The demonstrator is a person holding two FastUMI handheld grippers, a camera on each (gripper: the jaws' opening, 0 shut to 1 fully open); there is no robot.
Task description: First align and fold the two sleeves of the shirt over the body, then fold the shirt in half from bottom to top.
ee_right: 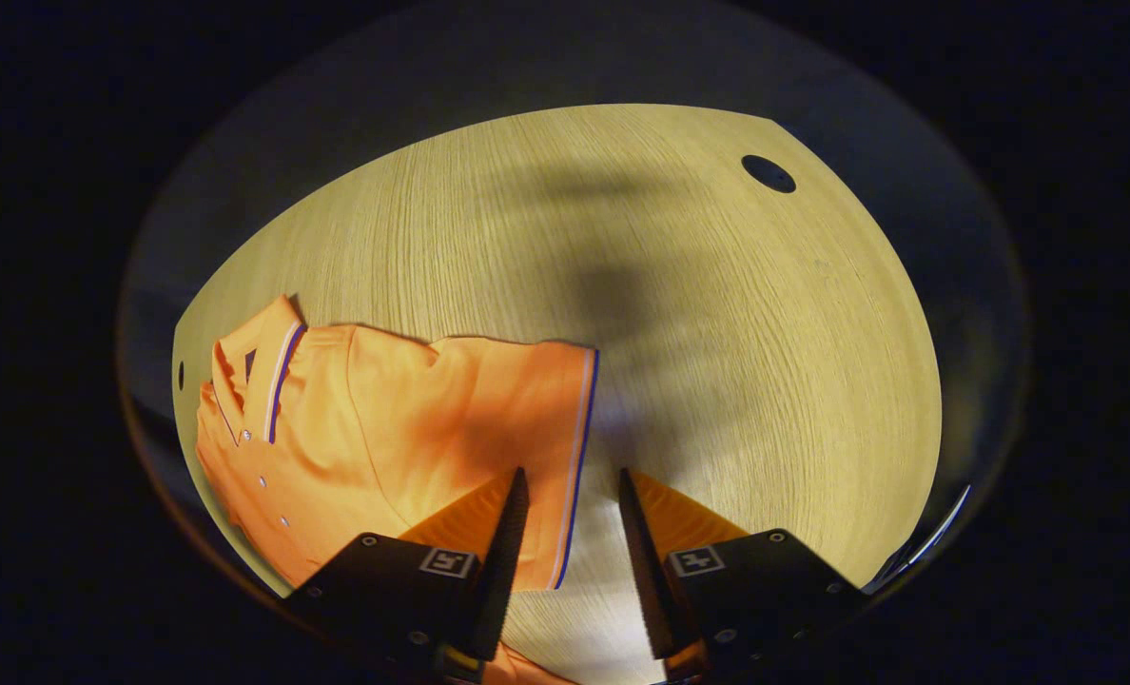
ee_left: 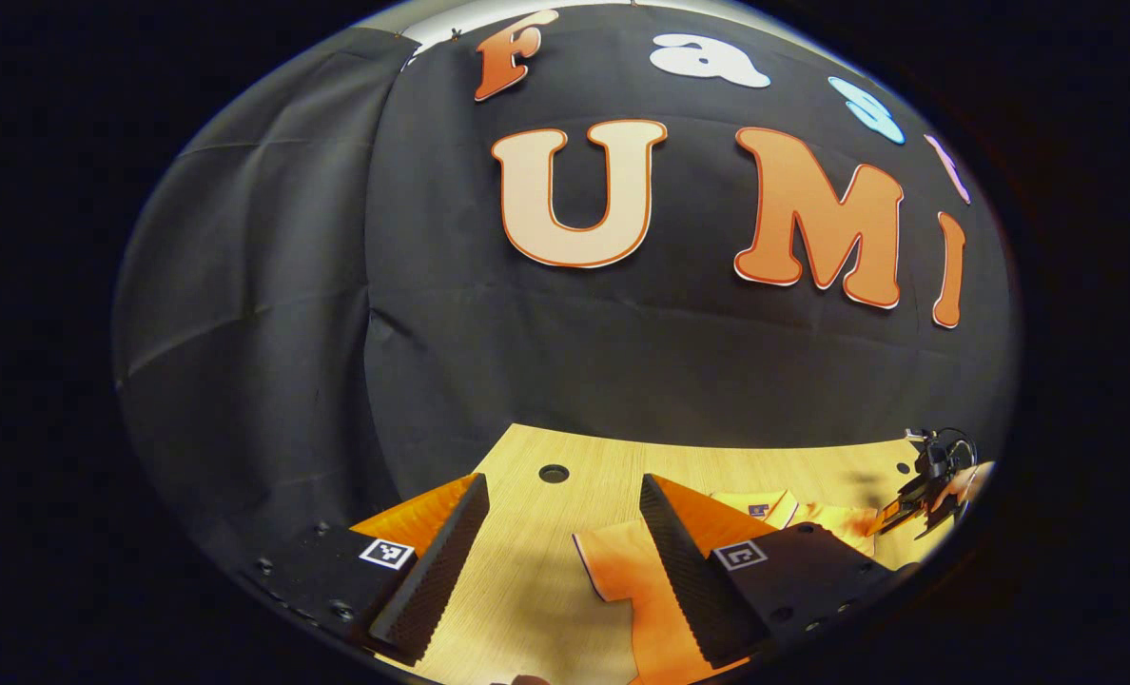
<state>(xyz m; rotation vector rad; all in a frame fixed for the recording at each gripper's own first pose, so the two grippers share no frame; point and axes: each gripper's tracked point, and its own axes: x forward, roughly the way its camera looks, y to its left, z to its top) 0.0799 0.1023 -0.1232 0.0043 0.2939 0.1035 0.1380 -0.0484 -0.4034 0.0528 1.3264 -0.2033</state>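
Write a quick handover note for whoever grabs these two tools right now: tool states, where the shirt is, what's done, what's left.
Left tool: open, holding nothing, over the light wooden table beside a sleeve's cuff.
Right tool: open, holding nothing, jaws straddling the striped cuff edge of a sleeve that lies spread out.
Orange polo shirt: flat on the table, collar and buttons up.
Done: no fold visible.
Left: fold both sleeves over the body, then bottom to top.

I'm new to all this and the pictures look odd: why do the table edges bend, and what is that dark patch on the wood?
Right gripper view: the fisheye lens bows the table edge; the dark patch above the shirt sleeve is a soft shadow. Left gripper view: the table's far edge curves too, with shadow between the open left gripper fingers.
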